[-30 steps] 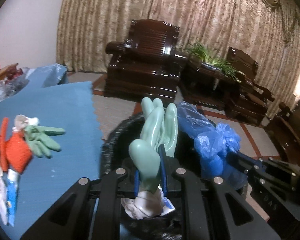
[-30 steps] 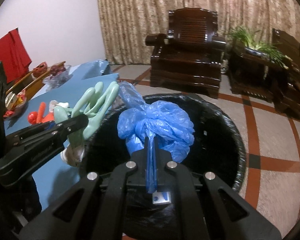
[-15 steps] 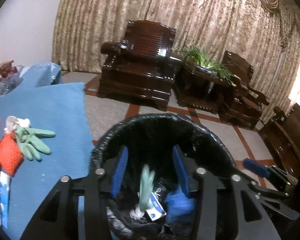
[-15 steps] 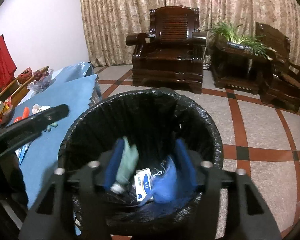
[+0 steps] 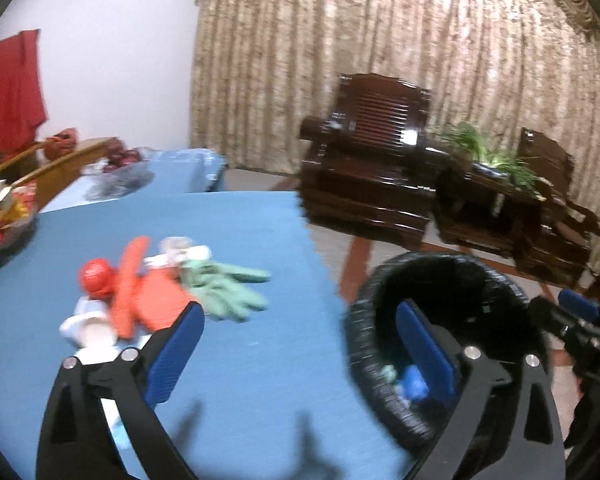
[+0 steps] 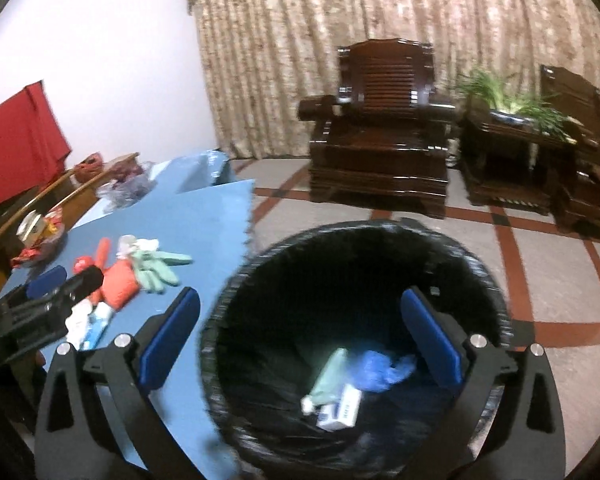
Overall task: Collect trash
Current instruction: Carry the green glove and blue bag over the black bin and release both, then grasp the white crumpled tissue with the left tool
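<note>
The left gripper point(image 5: 300, 356) is opening, jaws spreading wide with nothing between the pads, pointing over the blue table point(image 5: 240, 360) edge beside the bin point(image 6: 496, 280). The right gripper point(image 6: 300, 344) is also opening, empty, hanging above the bin mouth. Inside the bin, a green glove point(image 6: 330, 372), a blue bag point(image 6: 380, 366) and a small box point(image 6: 342, 408) are lying together. More trash is lying on the table: another glove point(image 5: 228, 292) touching an orange piece point(image 5: 162, 300).
</note>
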### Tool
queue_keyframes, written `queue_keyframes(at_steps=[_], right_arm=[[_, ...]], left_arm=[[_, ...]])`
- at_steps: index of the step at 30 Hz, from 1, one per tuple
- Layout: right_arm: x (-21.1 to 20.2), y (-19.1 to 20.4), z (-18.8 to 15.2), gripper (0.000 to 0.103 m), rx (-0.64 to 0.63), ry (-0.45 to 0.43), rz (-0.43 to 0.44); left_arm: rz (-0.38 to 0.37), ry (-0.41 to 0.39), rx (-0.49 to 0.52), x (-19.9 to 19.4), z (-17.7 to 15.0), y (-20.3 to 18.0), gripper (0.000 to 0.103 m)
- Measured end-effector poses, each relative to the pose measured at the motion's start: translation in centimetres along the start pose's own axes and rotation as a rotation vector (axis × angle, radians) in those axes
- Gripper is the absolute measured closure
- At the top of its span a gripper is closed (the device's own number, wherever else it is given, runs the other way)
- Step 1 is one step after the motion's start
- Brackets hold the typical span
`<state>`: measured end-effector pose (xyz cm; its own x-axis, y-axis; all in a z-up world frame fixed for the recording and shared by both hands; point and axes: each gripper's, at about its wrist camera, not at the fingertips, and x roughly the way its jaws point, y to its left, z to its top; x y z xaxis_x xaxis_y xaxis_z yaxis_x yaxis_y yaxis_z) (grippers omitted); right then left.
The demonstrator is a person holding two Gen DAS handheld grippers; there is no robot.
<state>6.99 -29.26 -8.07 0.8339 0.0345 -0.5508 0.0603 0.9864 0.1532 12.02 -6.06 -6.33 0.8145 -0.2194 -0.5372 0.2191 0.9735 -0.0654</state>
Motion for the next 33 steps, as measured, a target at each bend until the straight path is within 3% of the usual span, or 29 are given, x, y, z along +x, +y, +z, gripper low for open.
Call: queue_keyframes(at_steps=[9,17,27,29,33], right_arm=[[2.1,7.5,0.8,0.005,-0.094,0.012,0.135],[4.1,13.1,0.5,0.005,-0.186,0.022,0.214],[7.9,17.9,-1.3,0.006,-0.247,0.055,0.260],[8.8,18.5,-1.7,0.018,-0.254,0.071,0.266],[10.5,19.2,-2.3,0.025,-0.264,0.104,0.273]], left_arm=[[0.184,0.004,-0.065,-2.9,-1.9,8.6,0.007],[0.289,0.023,-0.122,-3.9,-4.0,14.3,0.008],[0.305,0.081,-0.166,-2.0,-6.1,18.0,0.015],[0.303,0.097,-0.172,-1.2,-6.5,18.2,0.015],[0.292,0.119,-0.169,0.5,-7.2,18.4,0.015]])
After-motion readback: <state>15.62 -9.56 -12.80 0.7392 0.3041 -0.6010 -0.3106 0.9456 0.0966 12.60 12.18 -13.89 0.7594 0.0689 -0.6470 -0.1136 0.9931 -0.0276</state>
